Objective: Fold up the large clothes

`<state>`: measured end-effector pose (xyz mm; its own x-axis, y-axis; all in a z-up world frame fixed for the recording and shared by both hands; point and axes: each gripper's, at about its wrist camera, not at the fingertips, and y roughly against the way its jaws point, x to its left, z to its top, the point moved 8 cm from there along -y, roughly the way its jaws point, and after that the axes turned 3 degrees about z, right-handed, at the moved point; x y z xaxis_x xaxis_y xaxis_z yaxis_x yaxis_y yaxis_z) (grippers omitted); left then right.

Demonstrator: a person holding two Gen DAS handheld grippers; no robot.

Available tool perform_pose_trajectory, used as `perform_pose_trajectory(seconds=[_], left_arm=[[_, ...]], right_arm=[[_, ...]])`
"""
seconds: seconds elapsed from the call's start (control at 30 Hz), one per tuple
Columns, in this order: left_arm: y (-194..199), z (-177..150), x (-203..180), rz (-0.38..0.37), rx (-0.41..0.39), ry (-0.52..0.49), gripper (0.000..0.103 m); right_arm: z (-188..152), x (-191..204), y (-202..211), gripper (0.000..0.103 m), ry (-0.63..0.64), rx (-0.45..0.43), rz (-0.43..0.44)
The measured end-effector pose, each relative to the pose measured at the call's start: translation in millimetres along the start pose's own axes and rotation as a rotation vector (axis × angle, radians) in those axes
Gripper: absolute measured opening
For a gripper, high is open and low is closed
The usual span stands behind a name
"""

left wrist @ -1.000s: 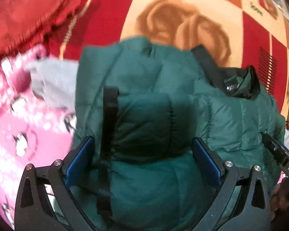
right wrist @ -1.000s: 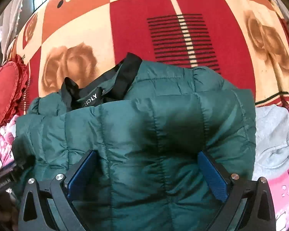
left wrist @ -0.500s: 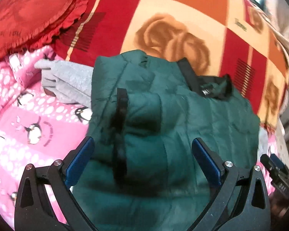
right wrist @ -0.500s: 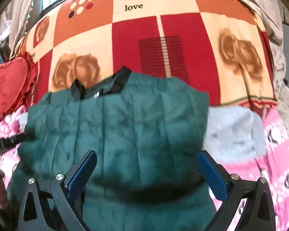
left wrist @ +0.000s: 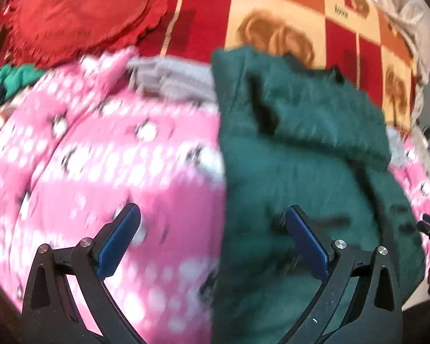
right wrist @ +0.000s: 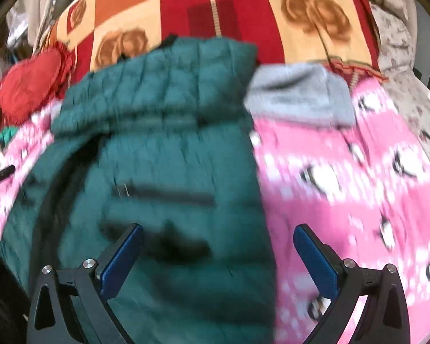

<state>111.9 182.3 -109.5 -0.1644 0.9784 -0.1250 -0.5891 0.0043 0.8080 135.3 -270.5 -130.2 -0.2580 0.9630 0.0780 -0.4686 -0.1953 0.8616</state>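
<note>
Both wide open, empty: left gripper (left wrist: 213,239) and right gripper (right wrist: 219,253) above green jacket (right wrist: 169,154); gray garment (right wrist: 295,97), seemingly folded, at two o'clock.

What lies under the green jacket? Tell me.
Under the green jacket lie the pink penguin blanket and a grey garment poking out both sides. How far the grey garment runs beneath is covered.

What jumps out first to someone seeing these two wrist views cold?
The dark green puffer jacket, lying across the bed's middle, partly folded. It rests on a loud pink penguin-print blanket, with a red-and-cream rose-patterned blanket beyond it. Both the left gripper and right gripper hang open above it, holding nothing.
</note>
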Motion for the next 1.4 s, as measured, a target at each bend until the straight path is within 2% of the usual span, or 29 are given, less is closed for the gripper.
perform_pose_trajectory(seconds=[0.03,0.17,0.23,0.27,0.3,0.37,0.43,0.53,0.63,0.67,0.73,0.8,0.87,0.97,1.1,1.17,1.27,1.33,1.4], left_arm=[[2,-6,1,-0.011,0.0,0.003,0.102],[0,-37,5,-0.021,0.024,0.04,0.102],[-11,-57,5,-0.038,0.065,0.055,0.102],[-14,-65,5,-0.037,0.065,0.06,0.102],[-10,-67,2,-0.011,0.019,0.045,0.102],[-8,-71,-3,0.018,0.024,0.027,0.102],[-7,-74,-2,0.015,0.031,0.037,0.102],[-2,-82,2,0.003,0.038,0.078,0.102],[7,-92,1,0.013,0.048,0.077,0.102],[10,-96,0,0.011,0.052,0.076,0.102],[13,-100,0,-0.001,0.049,0.085,0.102],[17,-102,-1,-0.023,0.044,0.095,0.102],[20,-102,-2,-0.05,0.044,0.101,0.102],[28,-99,-10,-0.141,0.024,0.101,0.102],[31,-106,-36,-0.246,0.052,0.024,0.1],[29,-115,-46,-0.228,0.068,-0.043,0.1],[30,-122,-54,-0.186,0.051,-0.121,0.1],[33,-124,-55,-0.209,0.045,-0.118,0.098],[37,-122,-52,-0.243,0.033,-0.091,0.089]], right_arm=[[-10,-4,-1,0.103,0.002,0.017,0.0],[-47,-14,-7,0.103,-0.101,0.085,0.156],[-52,-17,-3,0.103,-0.092,0.055,0.164],[-55,-16,-3,0.103,-0.086,0.053,0.163],[-57,-16,-2,0.103,-0.084,0.048,0.163],[-60,-17,-1,0.103,-0.079,0.025,0.164],[-62,-16,1,0.103,-0.066,0.003,0.166],[-70,-14,7,0.103,-0.059,0.016,0.169],[-78,-8,14,0.103,-0.046,0.022,0.192],[-80,-4,17,0.103,-0.038,0.019,0.219],[-85,12,26,0.098,-0.022,0.003,0.349],[-86,21,32,0.081,-0.02,-0.01,0.444],[-86,19,33,0.08,-0.03,-0.023,0.444],[-85,11,23,0.078,-0.074,-0.004,0.408],[-73,16,27,0.073,-0.085,-0.051,0.437],[-68,24,27,0.069,-0.065,-0.071,0.453],[-68,25,21,0.067,-0.062,-0.055,0.427],[-69,22,13,0.067,-0.085,-0.038,0.419],[-70,23,13,0.068,-0.086,-0.045,0.411]])
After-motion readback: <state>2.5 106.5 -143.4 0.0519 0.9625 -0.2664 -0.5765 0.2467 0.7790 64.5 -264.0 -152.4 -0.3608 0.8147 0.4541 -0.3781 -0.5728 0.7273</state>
